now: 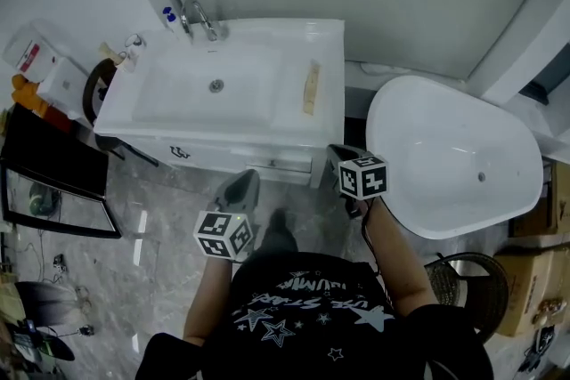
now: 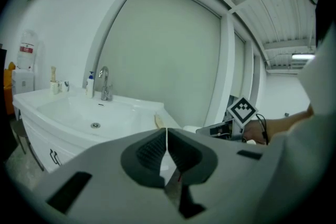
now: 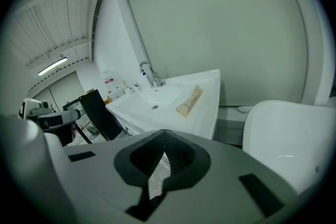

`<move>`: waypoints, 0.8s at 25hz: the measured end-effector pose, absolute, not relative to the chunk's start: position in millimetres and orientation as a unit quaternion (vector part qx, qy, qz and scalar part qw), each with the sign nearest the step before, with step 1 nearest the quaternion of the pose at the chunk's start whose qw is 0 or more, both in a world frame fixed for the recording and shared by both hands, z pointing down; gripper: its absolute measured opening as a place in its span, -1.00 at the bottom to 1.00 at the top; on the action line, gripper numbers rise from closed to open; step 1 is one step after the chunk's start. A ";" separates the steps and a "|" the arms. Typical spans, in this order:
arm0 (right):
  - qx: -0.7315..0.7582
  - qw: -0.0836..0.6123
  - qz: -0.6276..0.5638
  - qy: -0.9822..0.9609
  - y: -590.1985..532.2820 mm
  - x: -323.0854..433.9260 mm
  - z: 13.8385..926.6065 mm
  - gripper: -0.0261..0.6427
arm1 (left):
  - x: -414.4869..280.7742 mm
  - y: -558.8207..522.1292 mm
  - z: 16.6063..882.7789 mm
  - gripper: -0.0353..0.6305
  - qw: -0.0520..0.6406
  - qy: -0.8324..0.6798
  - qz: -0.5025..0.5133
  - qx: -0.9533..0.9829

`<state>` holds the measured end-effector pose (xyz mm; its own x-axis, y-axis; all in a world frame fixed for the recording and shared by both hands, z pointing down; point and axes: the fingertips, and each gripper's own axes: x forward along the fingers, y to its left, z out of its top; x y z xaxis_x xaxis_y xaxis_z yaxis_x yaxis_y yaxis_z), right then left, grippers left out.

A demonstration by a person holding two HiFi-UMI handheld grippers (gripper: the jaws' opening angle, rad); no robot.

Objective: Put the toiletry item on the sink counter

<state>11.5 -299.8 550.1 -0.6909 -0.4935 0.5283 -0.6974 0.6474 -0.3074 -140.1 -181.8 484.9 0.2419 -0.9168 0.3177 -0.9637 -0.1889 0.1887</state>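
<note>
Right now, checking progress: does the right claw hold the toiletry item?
No, the right claw is shut empty; the toiletry item lies on the counter.

the tube (image 1: 311, 87) lies on the table (image 1: 328, 44) right of the basin (image 1: 178, 93); the tap (image 1: 200, 18) stands behind the basin, the bathtub (image 1: 450, 156) further right.

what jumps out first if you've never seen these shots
The big white sink fills the middle, with a tan toiletry item lying on its right counter. A white bathtub sits just to its right. Below, the left claw and right claw hover shut and empty, in front of the sink.
</note>
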 end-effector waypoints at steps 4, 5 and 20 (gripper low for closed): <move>0.320 0.207 0.250 -0.890 -272.1 26.4 554.2 -0.88 | -121.1 -154.1 487.6 -0.83 0.178 -0.621 0.062 0.760; 0.316 0.208 0.250 -0.891 -264.5 31.1 555.6 -0.88 | -116.4 -146.5 488.8 -0.83 0.180 -0.624 0.060 0.758; 0.244 0.217 0.249 -0.912 -166.6 55.7 566.0 -0.88 | -79.9 -34.5 497.1 -0.83 0.199 -0.666 0.043 0.718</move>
<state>55.7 -166.6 566.0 -0.7866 -0.3362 0.5179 -0.5530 0.7568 -0.3486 -79.9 -34.5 497.1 0.1088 -0.9390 0.3262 -0.9730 -0.0335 0.2282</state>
